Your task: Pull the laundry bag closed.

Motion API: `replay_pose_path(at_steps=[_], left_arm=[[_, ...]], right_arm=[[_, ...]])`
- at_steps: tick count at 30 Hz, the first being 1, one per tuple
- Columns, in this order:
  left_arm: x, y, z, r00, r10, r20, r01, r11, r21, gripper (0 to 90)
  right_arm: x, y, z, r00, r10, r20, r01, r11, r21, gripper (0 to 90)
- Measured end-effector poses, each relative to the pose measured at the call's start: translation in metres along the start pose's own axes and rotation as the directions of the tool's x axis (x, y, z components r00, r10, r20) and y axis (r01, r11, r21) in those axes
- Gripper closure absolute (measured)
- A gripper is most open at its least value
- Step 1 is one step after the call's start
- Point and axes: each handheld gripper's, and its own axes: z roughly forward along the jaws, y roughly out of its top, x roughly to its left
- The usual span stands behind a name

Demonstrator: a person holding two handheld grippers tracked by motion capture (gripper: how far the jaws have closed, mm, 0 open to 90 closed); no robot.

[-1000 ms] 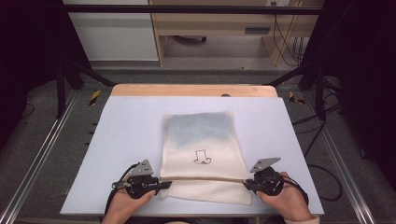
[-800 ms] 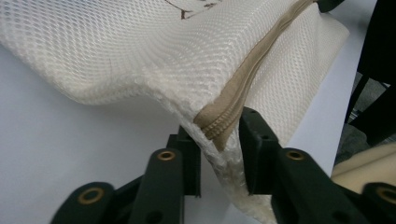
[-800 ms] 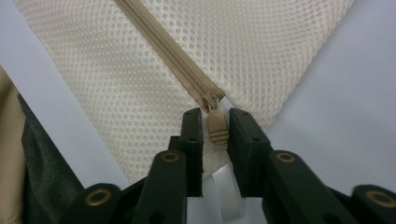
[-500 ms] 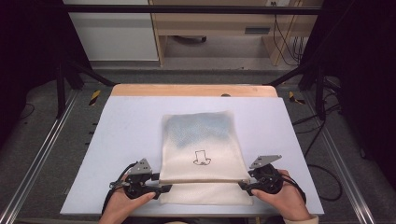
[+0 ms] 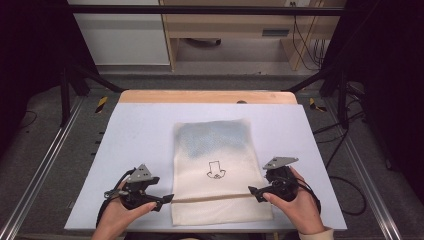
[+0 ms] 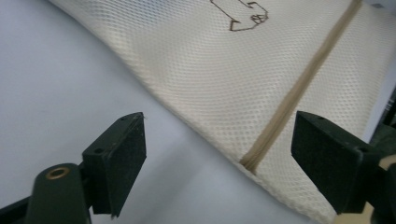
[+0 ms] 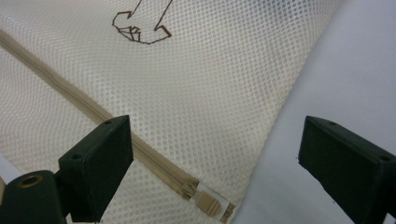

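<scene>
Tools [image 5: 167,199] flank a flat cream mesh bag [image 5: 215,170], zipper [image 5: 210,198] closed.

No readable txt; mesh bag [image 5: 217,170] bears only small brown outline drawing [image 5: 216,169].

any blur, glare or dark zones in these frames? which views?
High view: even light on the table, soft overall, room edges very dark. Left gripper view: mesh bag weave crisp, near claw slightly soft, no glare. Right gripper view: zipper pull and weave sharp, far corner washed pale.
</scene>
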Motion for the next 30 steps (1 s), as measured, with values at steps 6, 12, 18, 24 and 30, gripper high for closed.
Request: replay_pose_path(at_steps=[6, 12, 18, 24, 30], left_arm=[[0.012, 0.006, -0.01, 0.9987, 0.019, -0.047, -0.016, 0.9982, 0.057, 13.4], [0.027, 0.01, -0.02, 0.9954, 0.024, -0.093, -0.016, 0.9953, 0.095, 11.5], [0.039, 0.007, -0.029, 0.9925, 0.013, -0.122, 0.0, 0.9942, 0.107, 10.4], [0.048, 0.0, -0.036, 0.9884, 0.025, -0.15, -0.005, 0.9908, 0.135, 10.1], [0.057, -0.008, -0.04, 0.9831, 0.027, -0.181, 0.0, 0.9891, 0.147, 10.1]], right_arm=[[-0.004, 0.012, -0.004, 0.9991, 0.012, 0.042, -0.011, 1.0, -0.026, 8.8], [-0.008, 0.017, -0.007, 0.9977, 0.032, 0.06, -0.03, 0.999, -0.032, 9.9], [-0.015, 0.015, -0.015, 0.9948, 0.045, 0.091, -0.041, 0.998, -0.048, 11.6], [-0.027, 0.004, -0.022, 0.9877, 0.097, 0.123, -0.093, 0.995, -0.033, 11.4], [-0.038, -0.006, -0.027, 0.983, 0.141, 0.118, -0.136, 0.989, -0.048, 11.8]])
